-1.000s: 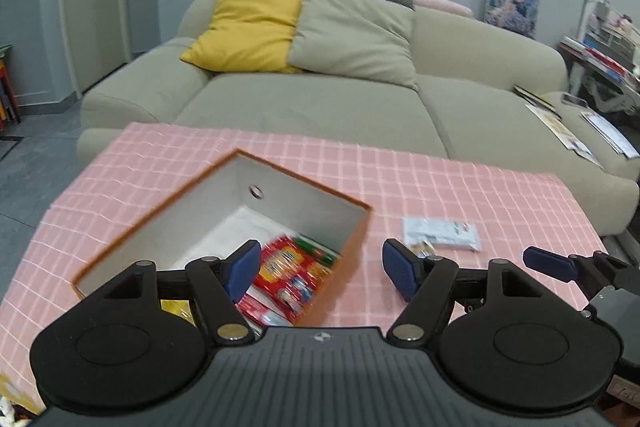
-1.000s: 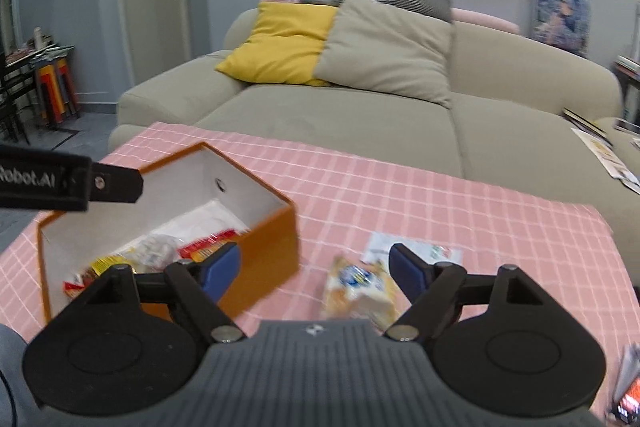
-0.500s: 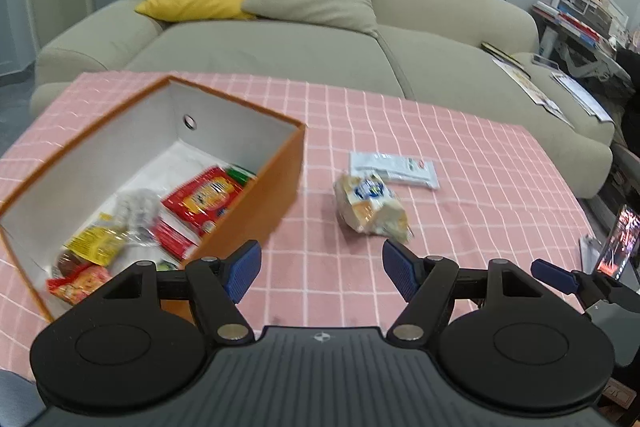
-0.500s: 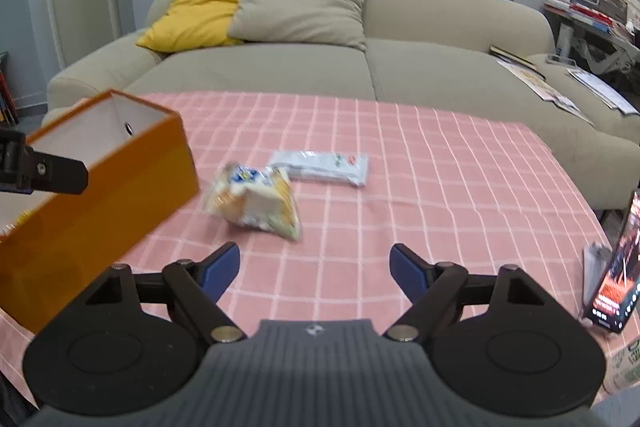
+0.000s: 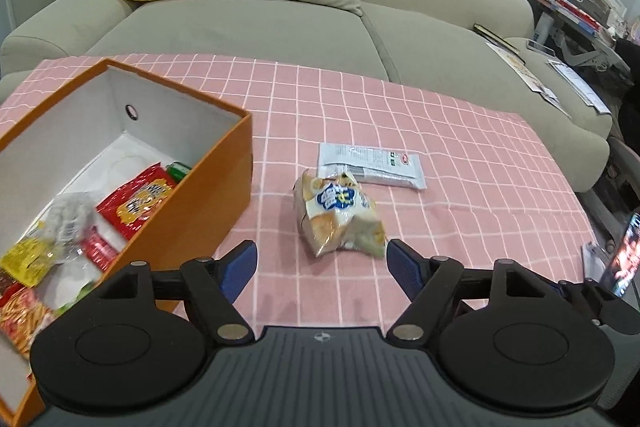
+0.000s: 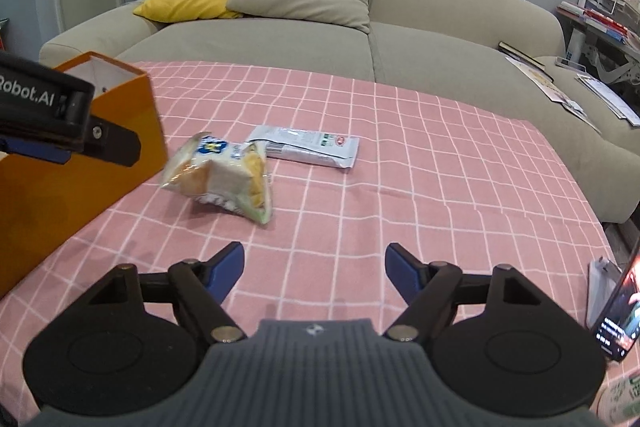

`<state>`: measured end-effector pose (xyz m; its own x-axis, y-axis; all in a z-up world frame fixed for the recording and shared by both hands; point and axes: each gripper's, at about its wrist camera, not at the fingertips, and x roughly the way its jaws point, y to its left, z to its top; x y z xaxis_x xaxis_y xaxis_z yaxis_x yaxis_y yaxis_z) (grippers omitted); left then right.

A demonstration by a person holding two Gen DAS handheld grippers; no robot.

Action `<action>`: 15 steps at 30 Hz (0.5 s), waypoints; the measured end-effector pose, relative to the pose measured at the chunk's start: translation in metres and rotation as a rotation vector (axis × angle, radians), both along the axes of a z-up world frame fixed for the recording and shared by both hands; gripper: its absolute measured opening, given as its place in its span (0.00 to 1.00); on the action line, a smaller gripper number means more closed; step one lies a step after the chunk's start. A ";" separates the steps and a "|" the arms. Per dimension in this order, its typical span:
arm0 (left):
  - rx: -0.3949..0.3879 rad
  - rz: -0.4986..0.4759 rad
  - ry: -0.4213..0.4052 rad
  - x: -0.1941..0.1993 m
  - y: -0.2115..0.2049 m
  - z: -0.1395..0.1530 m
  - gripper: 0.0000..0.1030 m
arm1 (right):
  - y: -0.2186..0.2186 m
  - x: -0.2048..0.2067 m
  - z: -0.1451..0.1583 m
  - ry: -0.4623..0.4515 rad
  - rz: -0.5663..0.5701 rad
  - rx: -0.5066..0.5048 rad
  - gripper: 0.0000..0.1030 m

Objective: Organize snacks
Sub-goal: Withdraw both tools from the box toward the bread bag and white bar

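The left claw (image 5: 322, 263) has come down low over the pink cloth (image 5: 460, 187). Its jaws are spreading wider, and nothing is between them yet. The bread bag (image 5: 338, 215) lies just past the tips. A second ago this claw was looking into the orange box (image 5: 224, 195); now the box sits to its left, with snacks already inside. So that drop looks done, and the claw is going for the next snack.

The right claw (image 6: 314, 267) has come down too. Its jaws are wide but closing a little, with only bare cloth between them. The bread bag (image 6: 224, 179) is ahead of it, to the left. The flat white pack (image 6: 308, 147) lies behind the bag, and it may be touching it, but I cannot tell for sure.

Two snacks are left on the cloth. The left claw seems best placed for the bread bag.
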<state>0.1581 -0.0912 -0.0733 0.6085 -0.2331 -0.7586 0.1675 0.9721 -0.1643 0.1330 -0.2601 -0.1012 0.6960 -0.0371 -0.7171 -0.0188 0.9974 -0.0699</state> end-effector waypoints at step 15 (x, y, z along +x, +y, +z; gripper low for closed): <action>0.075 0.016 0.086 0.071 -0.030 -0.042 0.84 | -0.025 0.048 -0.025 0.064 0.030 -0.001 0.73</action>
<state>0.2290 -0.1212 -0.1150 0.5436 -0.1647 -0.8230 0.1407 0.9846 -0.1041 0.1805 -0.2851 -0.1264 0.6494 -0.0178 -0.7602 -0.0527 0.9963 -0.0683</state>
